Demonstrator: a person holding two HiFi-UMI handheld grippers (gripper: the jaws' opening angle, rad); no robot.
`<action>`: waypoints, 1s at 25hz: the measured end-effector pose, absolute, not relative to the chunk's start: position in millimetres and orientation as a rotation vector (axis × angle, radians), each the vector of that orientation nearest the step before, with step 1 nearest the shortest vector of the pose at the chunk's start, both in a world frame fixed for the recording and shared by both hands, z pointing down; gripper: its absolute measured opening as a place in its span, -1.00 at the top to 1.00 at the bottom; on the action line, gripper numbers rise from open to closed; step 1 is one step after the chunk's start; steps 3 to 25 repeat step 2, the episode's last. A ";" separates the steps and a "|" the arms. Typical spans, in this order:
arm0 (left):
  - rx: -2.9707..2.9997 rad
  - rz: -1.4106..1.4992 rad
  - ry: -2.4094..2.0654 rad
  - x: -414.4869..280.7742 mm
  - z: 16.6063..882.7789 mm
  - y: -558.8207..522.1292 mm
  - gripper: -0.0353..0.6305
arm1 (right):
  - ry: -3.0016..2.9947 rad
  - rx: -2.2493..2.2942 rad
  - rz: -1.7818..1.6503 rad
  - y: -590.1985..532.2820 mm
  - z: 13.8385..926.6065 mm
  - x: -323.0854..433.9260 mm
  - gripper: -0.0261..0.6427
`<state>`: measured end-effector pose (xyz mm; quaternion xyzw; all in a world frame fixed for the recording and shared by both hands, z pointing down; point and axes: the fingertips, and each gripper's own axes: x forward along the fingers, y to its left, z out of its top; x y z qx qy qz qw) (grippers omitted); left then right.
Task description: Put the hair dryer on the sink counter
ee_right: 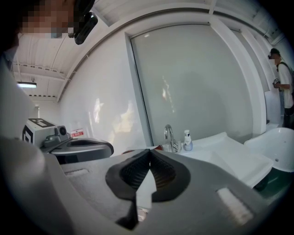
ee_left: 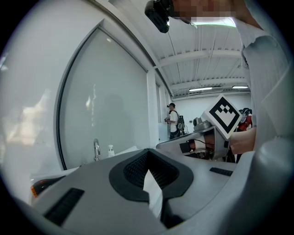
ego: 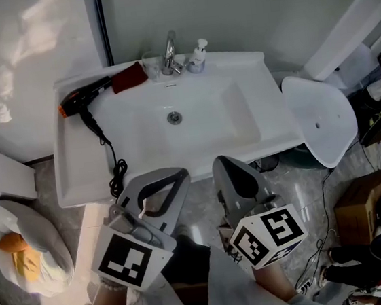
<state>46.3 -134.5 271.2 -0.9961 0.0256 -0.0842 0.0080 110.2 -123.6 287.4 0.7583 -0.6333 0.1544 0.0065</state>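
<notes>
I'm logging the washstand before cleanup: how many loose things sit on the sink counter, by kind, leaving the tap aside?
Black hair dryer with orange nozzle: 1
Dark red flat pouch or cloth: 1
Clear glass tumbler: 1
White pump bottle: 1
Total: 4

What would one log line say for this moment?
hair dryer: on sink counter | left hand-held gripper: shut, empty | right hand-held gripper: shut, empty
</notes>
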 end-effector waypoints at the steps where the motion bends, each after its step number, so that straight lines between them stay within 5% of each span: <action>1: -3.114 -0.264 0.082 45.9 271.0 -134.3 0.89 | -1.984 2.370 0.485 -123.6 287.5 109.7 0.93; 25: -3.114 -0.264 0.083 45.6 270.9 -134.1 0.89 | -1.986 2.367 0.487 -123.6 287.5 109.1 0.93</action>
